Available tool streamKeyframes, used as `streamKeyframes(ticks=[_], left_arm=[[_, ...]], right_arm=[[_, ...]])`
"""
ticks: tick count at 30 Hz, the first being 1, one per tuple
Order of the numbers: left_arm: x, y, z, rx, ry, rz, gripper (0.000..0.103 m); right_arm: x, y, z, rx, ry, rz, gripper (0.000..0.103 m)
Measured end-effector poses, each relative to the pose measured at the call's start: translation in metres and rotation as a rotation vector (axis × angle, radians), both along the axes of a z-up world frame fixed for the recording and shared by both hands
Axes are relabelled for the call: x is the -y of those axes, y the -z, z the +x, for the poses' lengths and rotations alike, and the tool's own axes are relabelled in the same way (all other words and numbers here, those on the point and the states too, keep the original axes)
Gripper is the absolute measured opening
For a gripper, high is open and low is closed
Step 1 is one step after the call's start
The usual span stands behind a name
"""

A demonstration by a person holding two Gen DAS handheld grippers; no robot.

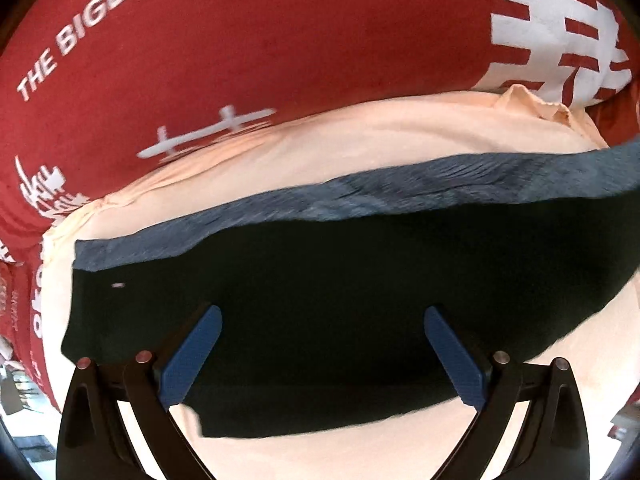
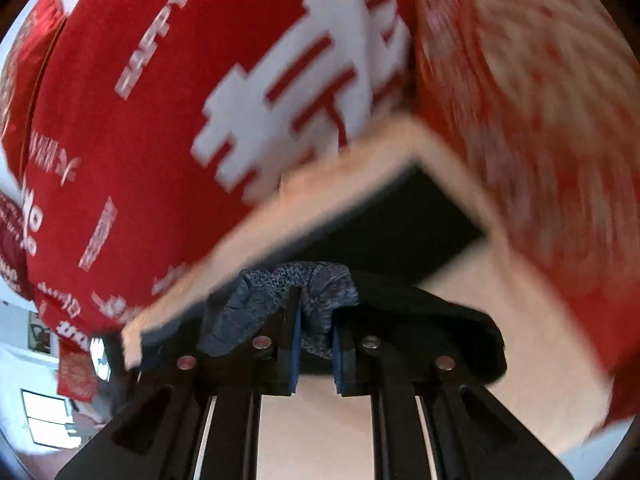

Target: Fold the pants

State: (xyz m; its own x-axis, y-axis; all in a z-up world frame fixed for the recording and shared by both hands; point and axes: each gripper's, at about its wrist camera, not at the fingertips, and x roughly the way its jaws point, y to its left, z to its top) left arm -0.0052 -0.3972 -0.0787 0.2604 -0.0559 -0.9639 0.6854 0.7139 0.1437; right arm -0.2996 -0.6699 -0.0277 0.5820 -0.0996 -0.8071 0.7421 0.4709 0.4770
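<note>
In the left wrist view the dark pants (image 1: 340, 300) lie spread across the middle and lower part of the frame on a peach cloth (image 1: 360, 140), their upper edge turned over so that a blue-grey strip of lining (image 1: 360, 192) runs from the left centre up toward the right edge. The left gripper (image 1: 322, 320) hangs over the dark fabric at the bottom centre with its jaws spread wide, the blue pads (image 1: 192, 360) well apart and nothing between them. Behind the peach cloth, a red cloth (image 1: 280, 40) printed with white letters and characters fills the top of the frame. In the right wrist view (much of it smeared by motion blur) the right gripper (image 2: 314, 344) sits at the lower centre with its jaws drawn close together, pinching a bunched fold of the pants (image 2: 400, 220) whose blue-grey lining (image 2: 280, 284) puffs up over the fingertips. The rest of the dark garment stretches toward the centre right of that frame, over the peach cloth (image 2: 320, 420).
</note>
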Motion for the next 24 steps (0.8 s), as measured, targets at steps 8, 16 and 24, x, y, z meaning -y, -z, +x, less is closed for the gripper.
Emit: streamKeyframes(ticks=[8,16,24], left_arm=[[0.042,0.01,-0.013,-0.035,-0.037,-0.015,0.102],[0.056,0.034,-0.007,-0.039,-0.081,0.026,0.102],[0.068,0.05,-0.007,0.022,-0.052,0.076,0.103]], right_arm=[[0.02,0.013,0.008,-0.118,-0.049,-0.02,0.054],[0.025,0.109,-0.032,-0.224,0.16,0.161,0.045],[0.033,0.101,-0.014,-0.299,0.062,0.084,0.01]])
